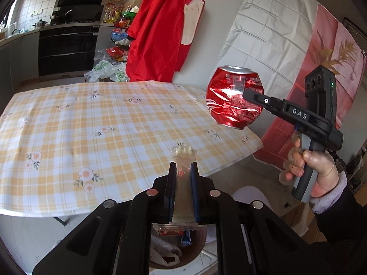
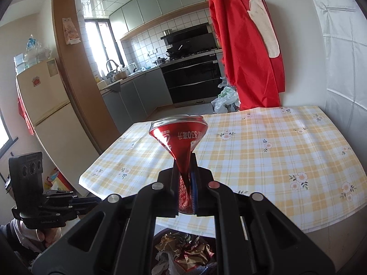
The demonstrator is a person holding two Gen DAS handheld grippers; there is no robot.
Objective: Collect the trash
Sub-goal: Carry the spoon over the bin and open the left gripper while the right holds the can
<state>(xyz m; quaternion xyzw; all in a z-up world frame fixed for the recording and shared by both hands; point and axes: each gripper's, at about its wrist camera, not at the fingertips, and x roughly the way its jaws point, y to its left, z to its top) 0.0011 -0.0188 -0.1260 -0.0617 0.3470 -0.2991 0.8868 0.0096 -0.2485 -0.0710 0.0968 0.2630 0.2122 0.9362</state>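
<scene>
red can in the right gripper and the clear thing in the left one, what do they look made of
Red can: thin metal, probably aluminium, glossy; creased, with bright glints and a silvery rim. Clear thing: seems thin transparent plastic, a crumpled bottle or wrapper; the tablecloth shows through it.

A table [image 1: 68,119] stands near, covered with a yellow checked cloth with small flowers. Behind its far edge a red apron [image 1: 158,29] hangs on the wall, with a white patch on it. To the left of the apron, on the floor, lie plastic bags [image 1: 107,72]. Far behind is a kitchen with a black oven [image 2: 192,78], a pot [image 2: 159,61] on the counter and a sink tap [image 2: 111,64]. On the far left stands a cream fridge [image 2: 45,100].
</scene>
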